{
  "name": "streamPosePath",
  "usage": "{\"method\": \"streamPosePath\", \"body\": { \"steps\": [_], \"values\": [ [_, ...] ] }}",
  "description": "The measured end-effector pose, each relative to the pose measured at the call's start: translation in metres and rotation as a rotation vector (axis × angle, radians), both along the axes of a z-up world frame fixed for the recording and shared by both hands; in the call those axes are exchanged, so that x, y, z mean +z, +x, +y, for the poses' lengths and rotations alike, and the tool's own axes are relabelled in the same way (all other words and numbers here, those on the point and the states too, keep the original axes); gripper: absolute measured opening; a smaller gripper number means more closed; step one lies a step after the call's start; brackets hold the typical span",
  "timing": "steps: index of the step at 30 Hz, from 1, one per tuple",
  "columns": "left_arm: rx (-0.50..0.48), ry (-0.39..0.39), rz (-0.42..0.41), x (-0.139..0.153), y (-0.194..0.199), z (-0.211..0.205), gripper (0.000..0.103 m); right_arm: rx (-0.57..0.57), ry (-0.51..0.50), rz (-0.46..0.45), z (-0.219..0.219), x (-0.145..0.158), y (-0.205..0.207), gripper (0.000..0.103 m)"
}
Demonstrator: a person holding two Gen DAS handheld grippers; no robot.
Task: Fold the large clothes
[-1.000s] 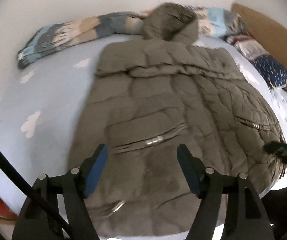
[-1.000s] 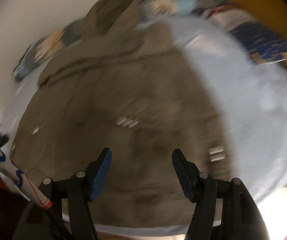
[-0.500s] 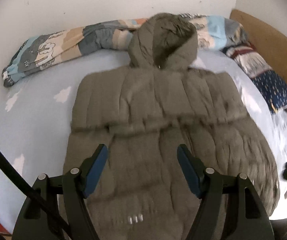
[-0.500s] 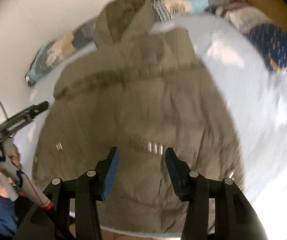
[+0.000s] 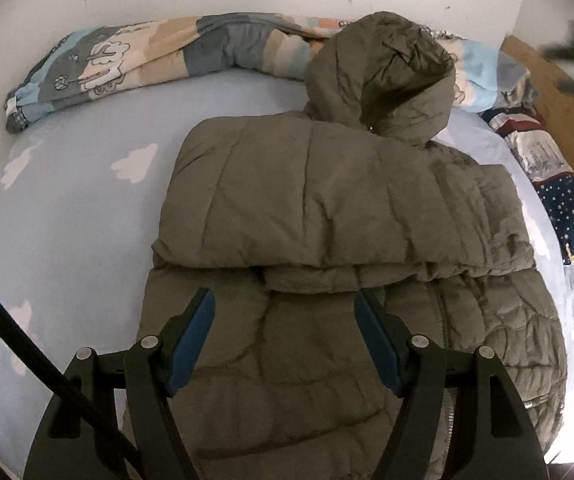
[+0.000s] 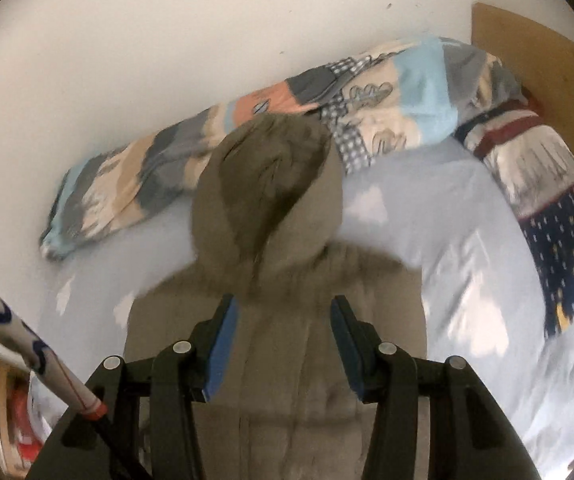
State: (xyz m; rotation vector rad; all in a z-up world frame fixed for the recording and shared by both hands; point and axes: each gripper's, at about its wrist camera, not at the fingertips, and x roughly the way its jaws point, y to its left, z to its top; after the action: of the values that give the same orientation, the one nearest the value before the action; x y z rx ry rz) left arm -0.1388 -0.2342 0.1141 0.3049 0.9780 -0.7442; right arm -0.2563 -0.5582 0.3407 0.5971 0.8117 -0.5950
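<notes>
The olive-brown quilted puffer coat with a hood [image 5: 327,216] lies flat on the pale blue cloud-print bed sheet [image 5: 71,216], its lower part folded up over the body and its hood [image 6: 267,184] resting against the rolled patchwork-print duvet [image 5: 159,56] by the white wall; it looks soft, bulky, springy and probably slick-shelled, so a fold may puff open. Both layers are best pinched deep at the doubled fold edge or a corner; the left tool [image 5: 285,344] hovers open and empty above the coat, and the right tool [image 6: 283,344], narrower, holds nothing either.
</notes>
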Motion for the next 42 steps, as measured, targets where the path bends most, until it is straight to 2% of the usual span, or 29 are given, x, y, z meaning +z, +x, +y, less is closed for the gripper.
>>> {"method": "streamPosePath", "body": {
  "steps": [3,9,15,18,19,20,21,22,28,33,36,39,42],
  "values": [
    [-0.014,0.003,0.004,-0.004,0.003,-0.006,0.071,-0.025,-0.012,0.026,-0.047,-0.015,0.042,0.053],
    [-0.051,-0.011,-0.032,-0.01,0.008,-0.015,0.071,-0.073,-0.013,0.038,-0.124,-0.053,0.097,0.053],
    [-0.04,0.001,-0.027,-0.018,0.016,-0.018,0.071,-0.129,0.016,0.027,-0.171,-0.09,0.136,0.053],
    [-0.037,0.001,-0.026,-0.02,0.018,-0.019,0.071,-0.151,-0.012,0.042,-0.185,-0.104,0.151,0.051],
    [-0.038,0.004,-0.029,-0.02,0.017,-0.019,0.071,-0.159,-0.025,0.058,-0.187,-0.108,0.156,0.044],
    [-0.039,0.006,-0.032,-0.02,0.017,-0.02,0.071,-0.163,-0.03,0.082,-0.188,-0.114,0.161,0.017],
    [-0.041,0.005,-0.032,-0.02,0.017,-0.02,0.071,-0.16,-0.027,0.111,-0.188,-0.119,0.165,0.008],
    [-0.043,0.004,-0.032,-0.019,0.017,-0.02,0.071,-0.168,-0.035,0.117,-0.188,-0.12,0.164,0.007],
    [-0.016,-0.033,-0.037,-0.007,0.013,-0.014,0.071,-0.151,-0.056,-0.022,-0.146,-0.083,0.122,0.007],
    [-0.008,-0.06,-0.057,0.006,0.011,-0.009,0.071,-0.04,-0.125,-0.07,-0.067,-0.041,0.066,0.007],
    [0.01,-0.076,-0.04,0.01,0.016,-0.004,0.071,0.019,-0.126,-0.108,-0.019,-0.029,0.026,0.007],
    [0.041,-0.114,-0.033,0.019,0.022,0.007,0.071,0.059,-0.133,-0.11,0.028,-0.035,-0.021,0.007],
    [0.069,-0.152,-0.027,0.028,0.031,0.016,0.071,0.074,-0.101,-0.046,0.064,-0.073,-0.061,0.004]
  ]
}}
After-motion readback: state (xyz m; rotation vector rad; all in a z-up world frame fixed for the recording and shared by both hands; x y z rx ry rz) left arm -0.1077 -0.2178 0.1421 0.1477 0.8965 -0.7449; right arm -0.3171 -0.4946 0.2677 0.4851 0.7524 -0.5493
